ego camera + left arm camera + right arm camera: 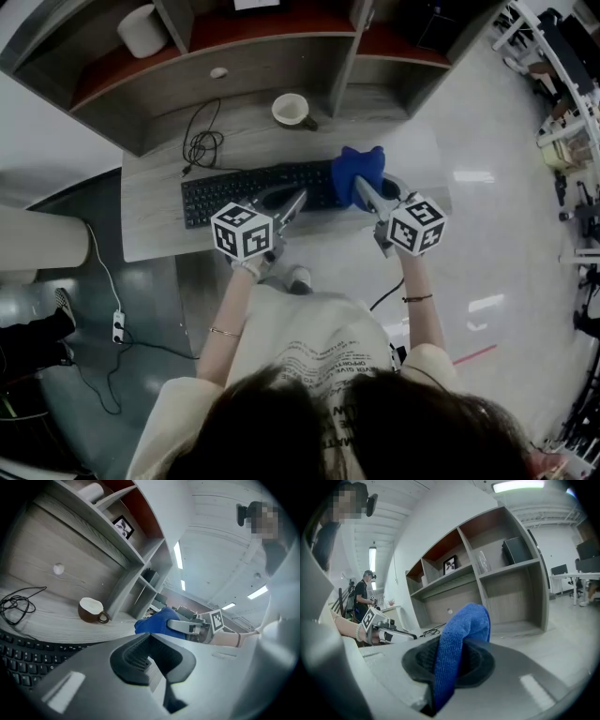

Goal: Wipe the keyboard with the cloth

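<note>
Clamps a blue cloth (358, 167) between the closed jaws of the right gripper (367, 190), bunched beyond the tips over the right end of the black keyboard (253, 190); holds the left gripper (291, 204) pressed together on nothing, just above the keyboard's near edge. Looks like the start of the wiping step; calls next for lowering the cloth onto the keys and sweeping toward the left jaws. Shows the keyboard flat, keys up, just ahead of and below both pairs of jaws, long axis crosswise to them.
</note>
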